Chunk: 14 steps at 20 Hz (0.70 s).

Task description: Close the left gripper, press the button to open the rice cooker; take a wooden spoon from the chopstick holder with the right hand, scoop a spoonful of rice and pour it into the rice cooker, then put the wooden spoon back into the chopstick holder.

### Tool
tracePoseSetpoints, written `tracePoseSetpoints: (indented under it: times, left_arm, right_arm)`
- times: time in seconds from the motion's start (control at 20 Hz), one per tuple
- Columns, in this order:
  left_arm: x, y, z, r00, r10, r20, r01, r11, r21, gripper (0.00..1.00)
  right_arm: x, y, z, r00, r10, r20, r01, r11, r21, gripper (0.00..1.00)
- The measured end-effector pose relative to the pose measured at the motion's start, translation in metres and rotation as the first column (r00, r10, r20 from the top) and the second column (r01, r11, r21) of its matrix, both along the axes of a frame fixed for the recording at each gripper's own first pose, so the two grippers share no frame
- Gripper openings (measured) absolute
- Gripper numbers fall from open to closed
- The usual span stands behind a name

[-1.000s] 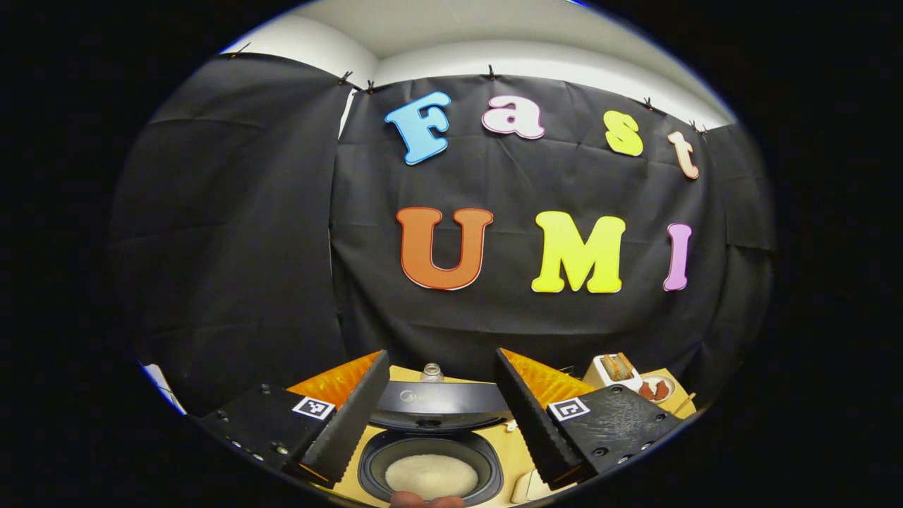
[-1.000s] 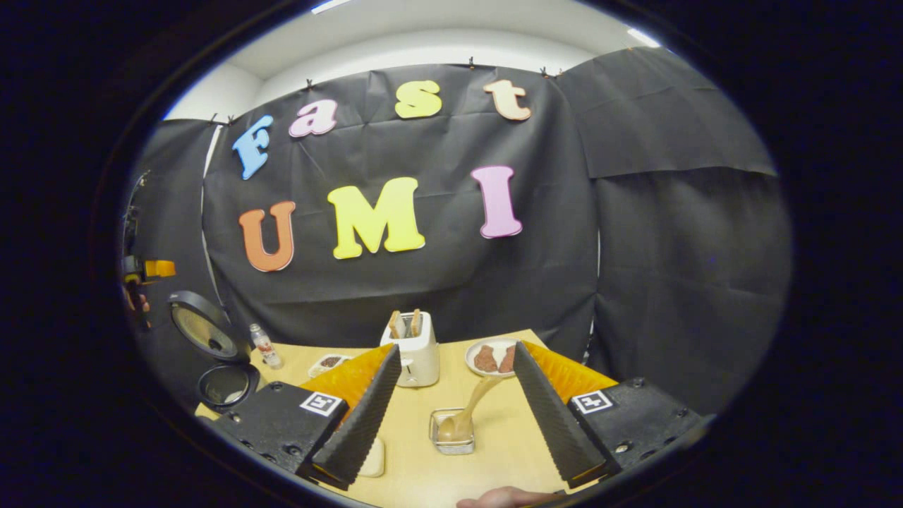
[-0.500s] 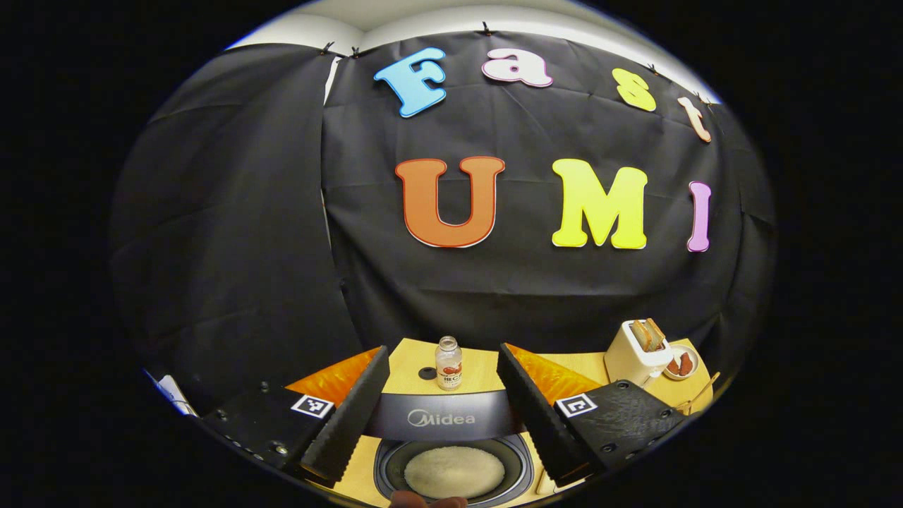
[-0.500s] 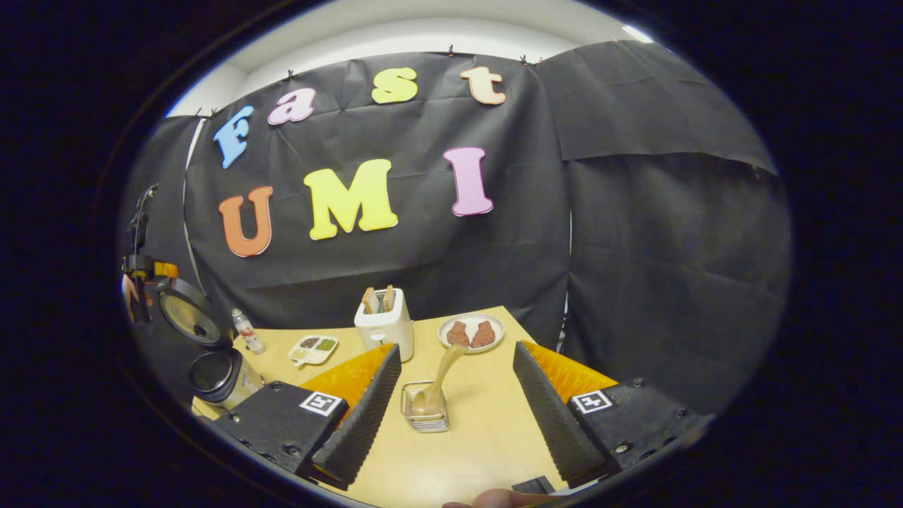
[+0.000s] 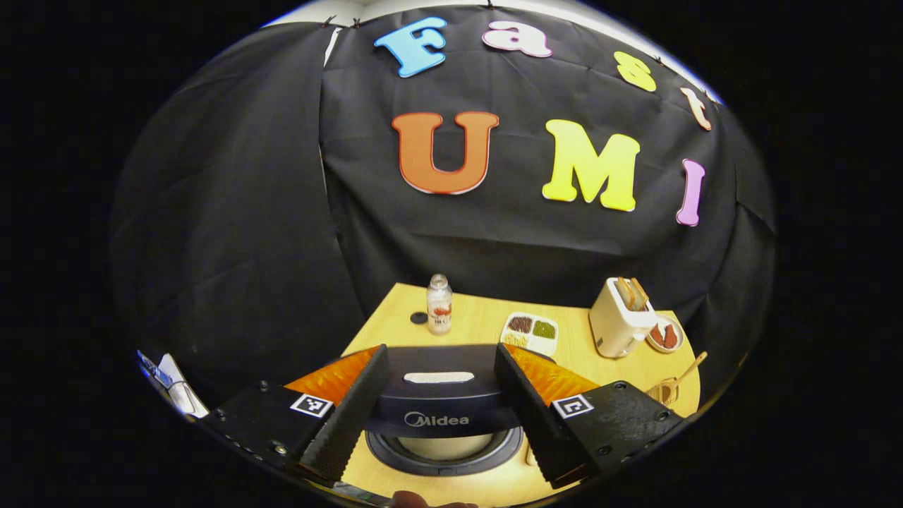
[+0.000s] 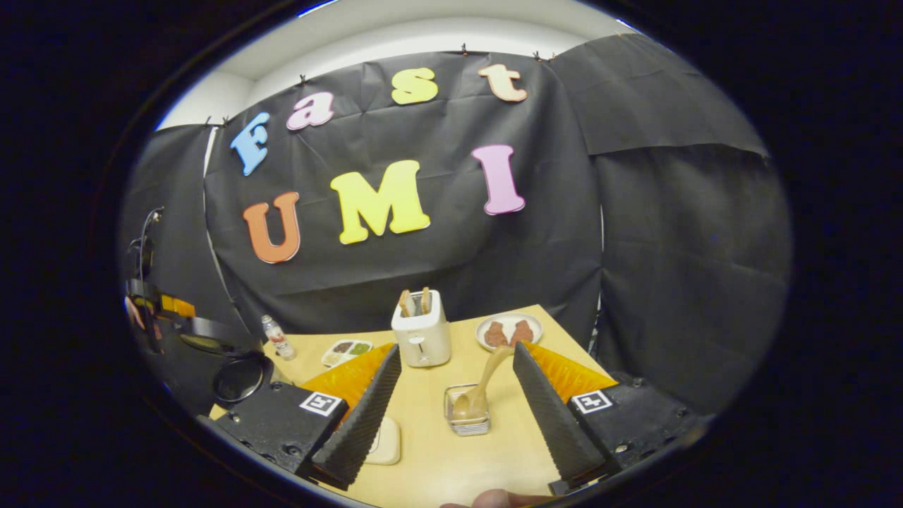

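Observation:
The dark rice cooker lid point(image 5: 441, 395) hangs tilted low over the pot rim point(image 5: 444, 462), between the fingers of my left gripper point(image 5: 441, 353), which is open. I cannot tell whether the fingers touch the lid. A pale inside shows under the lid. In the right gripper view the cooker point(image 6: 240, 377) stands at the far left with its lid point(image 6: 211, 330) half lowered and a hand beside it. The wooden spoon point(image 6: 483, 384) leans in the wire chopstick holder point(image 6: 467, 416), ahead of my open right gripper point(image 6: 456, 349). The spoon and holder point(image 5: 670, 384) also stand at the table's right edge.
A white toaster point(image 6: 422, 331) with toast, a plate of food point(image 6: 508, 330), a divided dish point(image 6: 347, 349) and a small bottle point(image 6: 277, 337) stand along the back of the wooden table point(image 6: 437, 458). A white flat object point(image 6: 384, 441) lies by my right gripper's left finger.
The cooker lid has swung down from upright to low over the pot, hiding the rice. The left gripper view has tilted down with it. The right gripper shifted slightly, still open.

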<state>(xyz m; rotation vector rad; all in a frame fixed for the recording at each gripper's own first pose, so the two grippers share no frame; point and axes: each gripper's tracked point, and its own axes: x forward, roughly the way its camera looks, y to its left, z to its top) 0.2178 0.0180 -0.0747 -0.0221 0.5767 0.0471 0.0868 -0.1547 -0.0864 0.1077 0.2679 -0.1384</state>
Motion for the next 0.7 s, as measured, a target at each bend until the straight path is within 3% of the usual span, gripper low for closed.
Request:
tracePoseSetpoints:
  times: [0.25,0.7]
  left_arm:
    - [-0.040,-0.014,-0.039,0.996,0.003,-0.084,-0.004,1.000,-0.011,0.97]
    - [-0.068,-0.016,-0.111,0.972,0.015,-0.233,-0.025,0.999,-0.037,0.98]
  right_arm:
    - [0.007,0.011,-0.012,0.999,0.039,-0.031,-0.038,0.999,0.011,1.00]
    - [0.023,0.016,-0.016,0.996,0.075,-0.043,-0.074,0.997,0.022,0.98]
